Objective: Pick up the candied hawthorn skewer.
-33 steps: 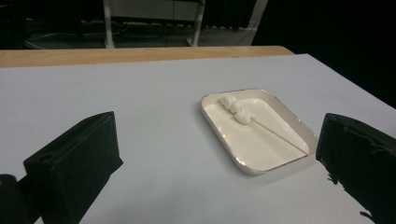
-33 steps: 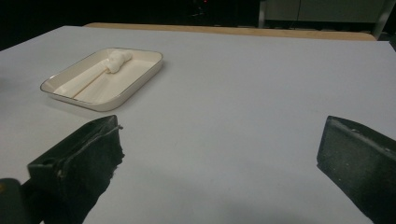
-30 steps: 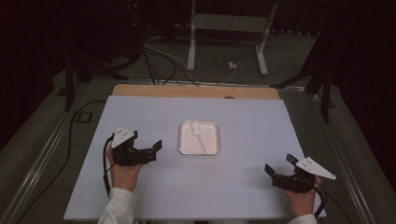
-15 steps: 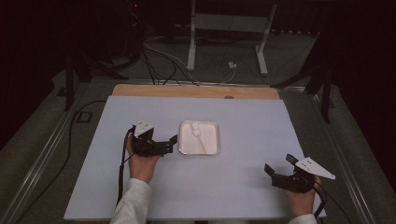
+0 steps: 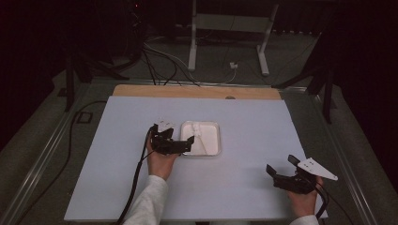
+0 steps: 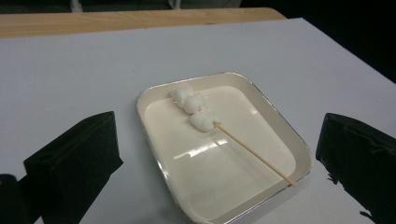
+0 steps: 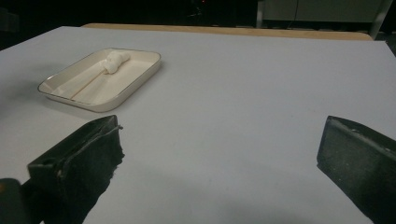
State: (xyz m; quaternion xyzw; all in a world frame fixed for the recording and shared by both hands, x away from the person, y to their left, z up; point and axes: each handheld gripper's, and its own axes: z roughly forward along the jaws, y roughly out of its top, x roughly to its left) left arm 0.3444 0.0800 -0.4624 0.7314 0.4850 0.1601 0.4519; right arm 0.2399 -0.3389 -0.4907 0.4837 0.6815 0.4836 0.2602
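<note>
In the high view the skewer (image 5: 202, 138) on the tray (image 5: 213, 125) is too small to make out, and the left gripper (image 5: 184, 143) covers the tray's rim at 9 o'clock. In the left gripper view the picture's bottom edge cuts off the tray's corner at 6 o'clock.

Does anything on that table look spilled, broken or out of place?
Nothing stands out. The tray sits flat on the table, holding a skewer with three marshmallows on its far end. The left gripper hovers open at the tray's edge; the right gripper is open, off to the side.
</note>
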